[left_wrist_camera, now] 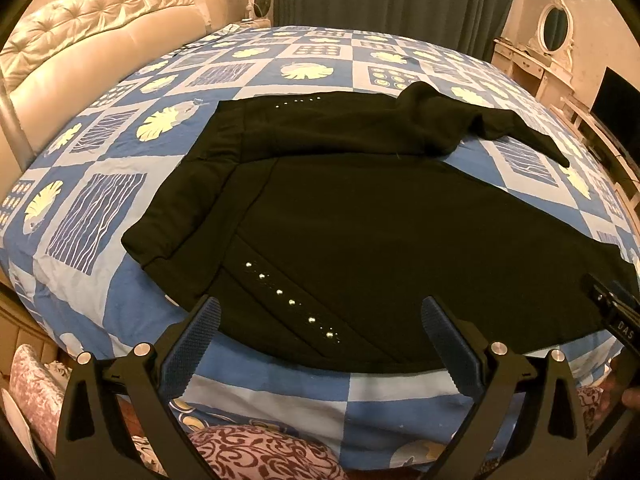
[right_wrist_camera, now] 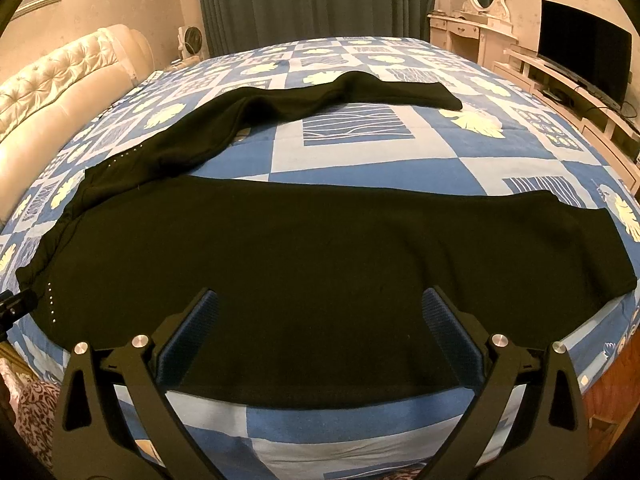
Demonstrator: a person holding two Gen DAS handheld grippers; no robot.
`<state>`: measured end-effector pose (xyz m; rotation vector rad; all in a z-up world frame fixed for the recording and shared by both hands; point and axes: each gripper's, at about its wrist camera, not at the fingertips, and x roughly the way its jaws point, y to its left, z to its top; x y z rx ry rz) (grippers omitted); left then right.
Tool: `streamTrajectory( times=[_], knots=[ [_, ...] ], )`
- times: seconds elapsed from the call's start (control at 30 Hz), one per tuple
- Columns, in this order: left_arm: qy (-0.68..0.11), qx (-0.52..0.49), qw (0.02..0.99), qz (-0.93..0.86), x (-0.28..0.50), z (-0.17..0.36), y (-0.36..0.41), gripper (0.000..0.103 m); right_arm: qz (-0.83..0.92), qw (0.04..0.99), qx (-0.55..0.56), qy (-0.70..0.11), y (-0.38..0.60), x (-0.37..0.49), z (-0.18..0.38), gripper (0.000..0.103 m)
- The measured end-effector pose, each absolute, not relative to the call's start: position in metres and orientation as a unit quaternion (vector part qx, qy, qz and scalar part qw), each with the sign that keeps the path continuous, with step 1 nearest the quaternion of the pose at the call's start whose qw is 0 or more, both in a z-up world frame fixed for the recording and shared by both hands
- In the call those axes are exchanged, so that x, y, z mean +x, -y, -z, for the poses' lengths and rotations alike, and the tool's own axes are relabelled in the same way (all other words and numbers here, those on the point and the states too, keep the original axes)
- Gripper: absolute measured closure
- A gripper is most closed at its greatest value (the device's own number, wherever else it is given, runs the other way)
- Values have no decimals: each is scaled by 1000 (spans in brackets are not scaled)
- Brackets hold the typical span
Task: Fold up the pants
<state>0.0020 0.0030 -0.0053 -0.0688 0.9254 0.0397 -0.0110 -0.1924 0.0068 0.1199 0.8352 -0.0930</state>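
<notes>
Black pants lie spread flat on the blue patterned bedspread, waistband to the left, a row of silver studs near the pocket. The near leg runs straight to the right; the far leg bends away toward the back. My left gripper hovers open over the near edge of the hip area, nothing between its fingers. My right gripper is open above the near leg's lower edge, empty. The right gripper's body shows at the left wrist view's right edge.
A cream tufted headboard stands at the left. Dark curtains hang behind the bed. A white vanity with oval mirror and a TV on a low console stand at the right. Patterned fabric lies below the bed's near edge.
</notes>
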Motion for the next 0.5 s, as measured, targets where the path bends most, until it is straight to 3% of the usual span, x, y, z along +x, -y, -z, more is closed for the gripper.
streamTrajectory(
  times=[0.5],
  knots=[
    [-433,-70,899,-10,1,-2,-6,4,41,909,63,-411,193,-10,-4,2]
  ],
)
